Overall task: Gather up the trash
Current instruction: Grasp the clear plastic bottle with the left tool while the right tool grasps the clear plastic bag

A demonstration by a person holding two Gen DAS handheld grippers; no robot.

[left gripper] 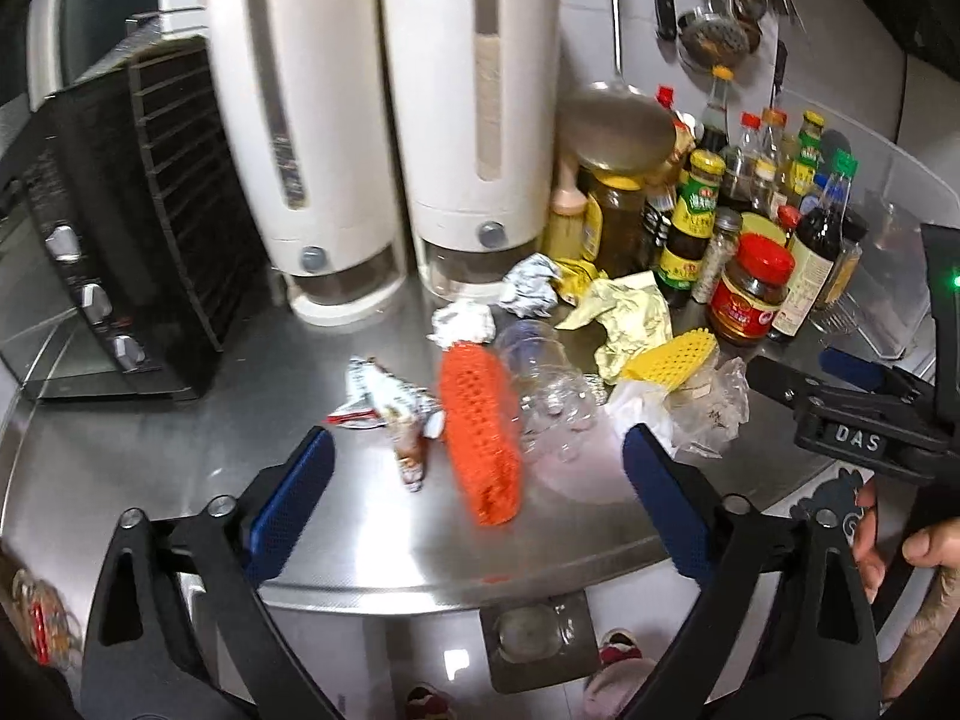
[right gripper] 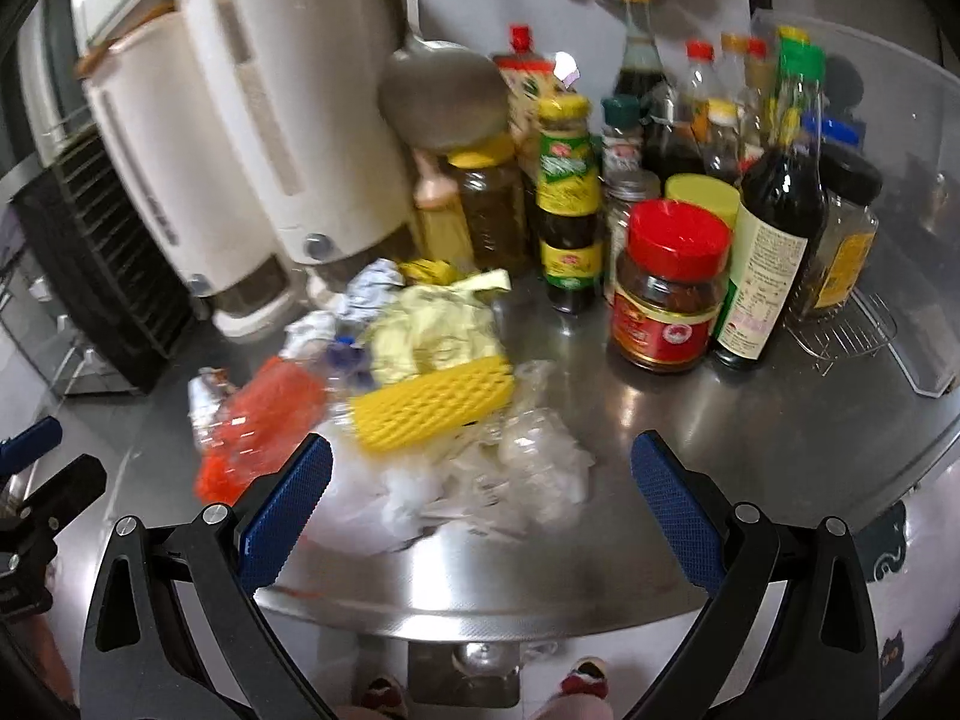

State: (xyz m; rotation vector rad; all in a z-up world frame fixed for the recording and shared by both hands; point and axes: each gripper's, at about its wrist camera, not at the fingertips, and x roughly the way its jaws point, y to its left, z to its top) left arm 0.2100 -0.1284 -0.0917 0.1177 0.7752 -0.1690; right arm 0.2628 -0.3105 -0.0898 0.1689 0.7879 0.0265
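Trash [left gripper: 540,354] sits in a loose pile mid-counter [left gripper: 210,450], just in front of two white dispensers [left gripper: 384,120] and left of a crowd of sauce bottles and jars [left gripper: 750,198]. Pile contents: orange foam net sleeve [left gripper: 480,432] lying lengthwise toward the front edge, crumpled snack wrapper [left gripper: 390,408] just left of it, touching or nearly so; clear crushed plastic bottle [left gripper: 546,396] against the sleeve's right side; yellow foam net [right gripper: 432,408] resting on clear plastic bags [right gripper: 510,468]; crumpled yellow paper [right gripper: 432,330] behind it; foil balls [left gripper: 528,285] at the back near the dispensers. Left hand-held gripper [left gripper: 480,474] jaws wide apart, nothing between them gripped; blue pads [left gripper: 294,498] flank the near end of the orange sleeve without touching it, hovering over the front counter edge. Right hand-held gripper [right gripper: 480,480] also spread wide, holding nothing; its left pad [right gripper: 288,510] overlaps the edge of the white/clear bags in view, contact cannot be told, frame blurred. Red-lidded jar [right gripper: 666,288] and dark soy bottle [right gripper: 774,228] stand upright beyond the right hand-held gripper, apart from the pile. Black toaster oven [left gripper: 120,210] at far left of counter. The right hand-held gripper body with "DAS" label also shows in the left wrist view at right edge.
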